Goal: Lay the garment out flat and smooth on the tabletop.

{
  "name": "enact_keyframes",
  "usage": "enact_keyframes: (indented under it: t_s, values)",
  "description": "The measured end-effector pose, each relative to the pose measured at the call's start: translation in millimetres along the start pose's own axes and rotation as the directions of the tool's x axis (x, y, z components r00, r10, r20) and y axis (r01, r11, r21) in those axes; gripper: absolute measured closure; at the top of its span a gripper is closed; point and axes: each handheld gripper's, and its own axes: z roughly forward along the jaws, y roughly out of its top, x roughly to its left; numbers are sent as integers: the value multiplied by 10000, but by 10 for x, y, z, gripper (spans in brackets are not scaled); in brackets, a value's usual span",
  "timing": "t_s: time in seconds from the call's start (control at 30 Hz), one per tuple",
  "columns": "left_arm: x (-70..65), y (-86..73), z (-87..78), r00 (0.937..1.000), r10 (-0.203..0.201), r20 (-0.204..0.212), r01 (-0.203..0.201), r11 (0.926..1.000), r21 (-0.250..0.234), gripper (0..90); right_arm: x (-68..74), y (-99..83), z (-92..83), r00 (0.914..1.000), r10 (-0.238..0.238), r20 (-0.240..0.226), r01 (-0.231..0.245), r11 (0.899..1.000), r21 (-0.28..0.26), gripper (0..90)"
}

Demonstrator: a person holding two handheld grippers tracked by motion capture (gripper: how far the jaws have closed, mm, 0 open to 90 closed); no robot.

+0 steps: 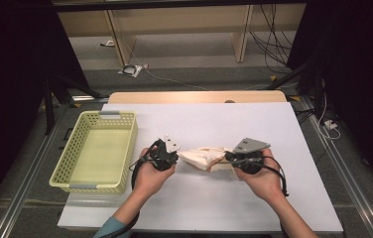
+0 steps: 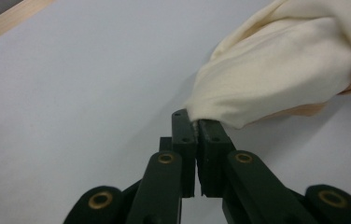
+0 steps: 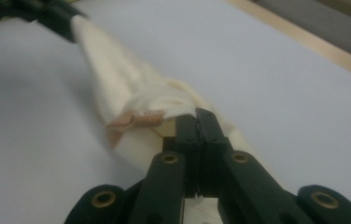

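Yellow basket point(image 1: 75, 148) well left of the apparently gripper-stretched cream cloth point(image 1: 202, 157).

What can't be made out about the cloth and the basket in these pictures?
- Cloth: in the high view it is bunched between the left gripper and right gripper, so its kind and full shape are hidden.
- Tan patch: in the right gripper view, the marks on it are too blurred to read.
- Basket: in the high view its near wall hides the nearest strip of its floor.
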Motion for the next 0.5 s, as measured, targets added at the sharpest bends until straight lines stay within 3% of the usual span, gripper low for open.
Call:
enact_keyframes:
  t_s: [0.13,0.27,0.5]
  values:
    - [45,-3,-20,9999,-103,-29,103,9999,-2,867,-290,-48,-174,9940,896,632,-875,9955,-354,897]
    - [74,-4,-26,9998,-193,-56,193,9998,13,866,-552,-139,-309,9774,1809,1091,-1753,9828,-588,897]
    - [52,24,-5,9998,-172,-36,172,9998,-70,865,-777,-284,-346,9508,2710,1504,-2637,9623,-671,896]
